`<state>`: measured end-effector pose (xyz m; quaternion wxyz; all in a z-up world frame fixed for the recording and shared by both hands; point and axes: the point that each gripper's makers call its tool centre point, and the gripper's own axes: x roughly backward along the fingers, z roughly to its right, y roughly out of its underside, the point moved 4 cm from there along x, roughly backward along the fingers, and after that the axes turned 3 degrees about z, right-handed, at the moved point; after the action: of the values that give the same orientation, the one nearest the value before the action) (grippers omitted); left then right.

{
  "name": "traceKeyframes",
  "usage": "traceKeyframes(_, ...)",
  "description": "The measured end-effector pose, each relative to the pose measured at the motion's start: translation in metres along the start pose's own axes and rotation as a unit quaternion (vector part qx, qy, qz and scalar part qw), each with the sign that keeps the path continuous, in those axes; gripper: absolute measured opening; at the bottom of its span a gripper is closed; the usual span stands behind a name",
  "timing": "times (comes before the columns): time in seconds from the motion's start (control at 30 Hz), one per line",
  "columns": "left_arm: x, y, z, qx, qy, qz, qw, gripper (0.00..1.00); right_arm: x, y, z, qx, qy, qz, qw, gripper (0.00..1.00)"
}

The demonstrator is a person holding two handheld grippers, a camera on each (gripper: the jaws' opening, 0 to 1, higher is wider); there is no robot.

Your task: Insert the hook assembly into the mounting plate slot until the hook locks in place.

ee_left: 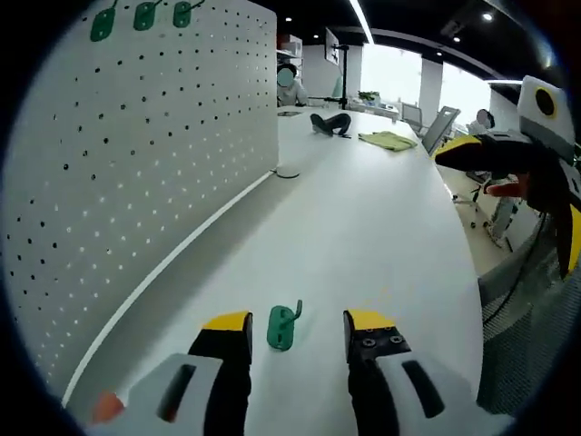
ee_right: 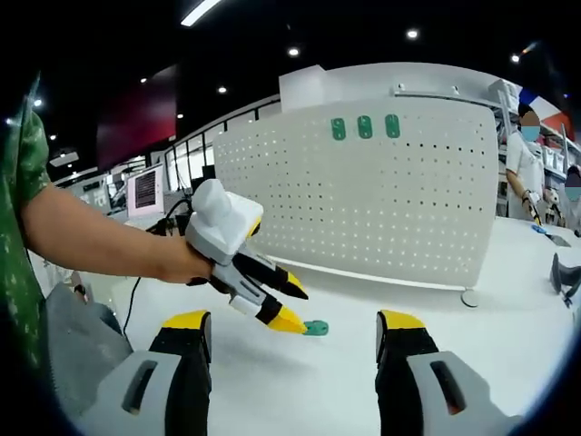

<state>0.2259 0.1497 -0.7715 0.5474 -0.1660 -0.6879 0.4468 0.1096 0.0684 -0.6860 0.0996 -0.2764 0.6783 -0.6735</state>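
A small green hook (ee_left: 283, 325) lies flat on the white table (ee_left: 363, 227), in the gap between the yellow tips of my left gripper (ee_left: 299, 321), which is open. The white pegboard (ee_left: 136, 154) stands to the left and carries three green hooks (ee_left: 143, 14) along its top. In the right gripper view, a hand holds the left gripper (ee_right: 292, 304) with its tips just short of the green hook (ee_right: 315, 328). My right gripper (ee_right: 293, 320) is open and holds nothing, well back from the pegboard (ee_right: 363, 200) with its three hooks (ee_right: 365, 126). The right gripper (ee_left: 463, 156) also shows at the right of the left gripper view.
A green cloth (ee_left: 388, 139) and a dark object (ee_left: 331, 124) lie far down the table, where a person sits. The pegboard's round foot (ee_left: 288, 173) rests on the table. Office chairs (ee_left: 440, 127) stand past the table's right edge. Another person (ee_right: 526, 154) stands beside the pegboard.
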Motion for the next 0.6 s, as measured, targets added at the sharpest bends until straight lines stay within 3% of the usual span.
traceKeyframes(0.6, -0.021, 0.002, 0.002, -0.062, -0.001, -0.044, 0.9971, 0.31, 0.001, -0.001, 0.007, -0.015, 0.010, 0.005, 0.9998, 0.74)
